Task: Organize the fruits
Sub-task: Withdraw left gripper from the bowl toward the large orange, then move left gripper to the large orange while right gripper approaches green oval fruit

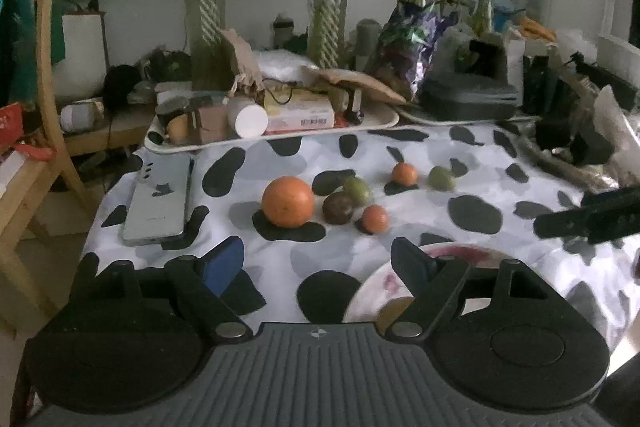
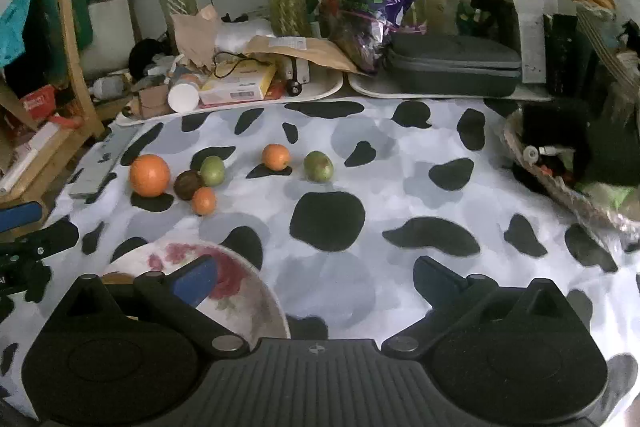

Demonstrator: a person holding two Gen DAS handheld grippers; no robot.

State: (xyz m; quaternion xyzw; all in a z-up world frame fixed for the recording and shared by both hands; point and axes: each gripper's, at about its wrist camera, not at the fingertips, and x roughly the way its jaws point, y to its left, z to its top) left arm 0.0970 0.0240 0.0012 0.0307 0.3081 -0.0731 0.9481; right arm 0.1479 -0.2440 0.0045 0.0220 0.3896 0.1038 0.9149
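Observation:
Several fruits lie on the black-spotted white cloth: a large orange (image 1: 288, 201) (image 2: 149, 175), a dark brown fruit (image 1: 338, 207) (image 2: 188, 185), a small orange (image 1: 375, 218) (image 2: 204, 201), a green fruit (image 1: 357, 189) (image 2: 212, 170), a second small orange (image 1: 405, 174) (image 2: 276, 156) and a second green fruit (image 1: 441, 178) (image 2: 318, 166). A floral bowl (image 1: 378, 287) (image 2: 240, 283) sits near the front. My left gripper (image 1: 316, 261) is open and empty, short of the fruits, its right finger over the bowl. My right gripper (image 2: 316, 279) is open and empty, its left finger over the bowl.
A phone (image 1: 158, 203) lies left of the fruits. Cluttered trays (image 1: 376, 123), a dark case (image 2: 452, 65) and plant vases line the back. A basket (image 2: 560, 187) stands at the right. A wooden chair (image 1: 36, 155) is at the left.

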